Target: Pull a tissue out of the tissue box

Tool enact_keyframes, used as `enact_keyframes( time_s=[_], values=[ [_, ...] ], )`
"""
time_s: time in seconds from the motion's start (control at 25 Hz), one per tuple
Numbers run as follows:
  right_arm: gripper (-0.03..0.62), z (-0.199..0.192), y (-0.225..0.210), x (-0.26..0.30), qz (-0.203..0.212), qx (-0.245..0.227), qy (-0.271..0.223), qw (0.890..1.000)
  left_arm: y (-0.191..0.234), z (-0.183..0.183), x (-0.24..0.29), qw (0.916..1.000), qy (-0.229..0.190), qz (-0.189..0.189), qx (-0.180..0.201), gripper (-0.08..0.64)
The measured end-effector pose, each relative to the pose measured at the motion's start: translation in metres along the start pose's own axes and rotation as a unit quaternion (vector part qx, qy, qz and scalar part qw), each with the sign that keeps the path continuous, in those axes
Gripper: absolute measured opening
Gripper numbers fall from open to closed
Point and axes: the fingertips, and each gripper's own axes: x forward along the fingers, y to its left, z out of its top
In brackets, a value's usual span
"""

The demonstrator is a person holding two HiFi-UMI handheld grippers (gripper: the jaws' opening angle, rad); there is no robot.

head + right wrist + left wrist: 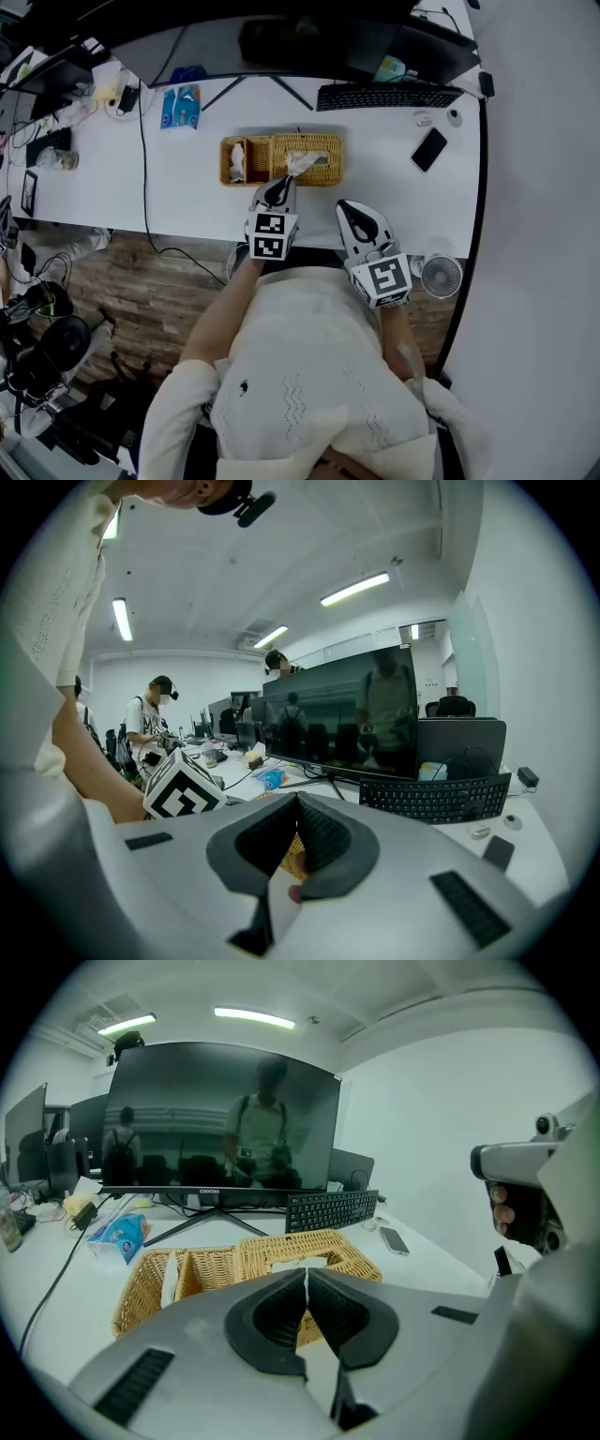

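At twelve o'clock on the white surface (187, 192), a soft, tear-prone white tissue (302, 163) rises from the woven wicker tissue box (323, 150), its tip, the sensible hold, seemingly pinched in the left gripper (281, 186) jaws, while the right gripper (352, 214), at four o'clock, has empty jaws pressed together

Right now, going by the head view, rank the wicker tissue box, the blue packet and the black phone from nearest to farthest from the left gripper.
1. wicker tissue box, just ahead of the left gripper, whose jaws pinch its tissue.
2. blue packet, back left.
3. black phone, far right.
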Motion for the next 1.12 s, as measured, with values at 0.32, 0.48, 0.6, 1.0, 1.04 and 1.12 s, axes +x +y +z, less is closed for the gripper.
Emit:
enact_keyframes(
  time_s=[0.32, 0.48, 0.6, 1.0, 1.04, 1.12],
  values=[
    [0.002, -0.003, 0.001, -0.003, -0.007, 0.005, -0.003, 1.0, -0.006, -0.008, -0.005, 1.0, 0.006, -0.007, 0.003, 0.015],
    [0.002, -0.004, 0.002, -0.004, -0.008, 0.002, -0.003, 1.0, -0.011, -0.007, -0.007, 0.9999, 0.002, -0.014, 0.005, 0.015],
    [0.002, -0.002, 0.005, -0.004, -0.009, 0.0, -0.006, 1.0, -0.012, -0.008, -0.011, 0.9998, 0.001, -0.018, 0.007, 0.015],
    [0.002, 0.001, 0.008, -0.004, -0.004, -0.008, -0.006, 1.0, 0.0, -0.001, -0.02, 0.9997, -0.012, -0.008, -0.022, 0.015],
    [0.002, 0.0, 0.008, -0.004, -0.004, -0.007, -0.005, 1.0, 0.0, -0.002, -0.02, 0.9997, -0.011, -0.007, -0.022, 0.015],
    [0.002, 0.0, 0.008, -0.004, -0.005, -0.007, -0.005, 1.0, -0.001, -0.001, -0.021, 0.9998, -0.011, -0.008, -0.017, 0.015]
  ],
)
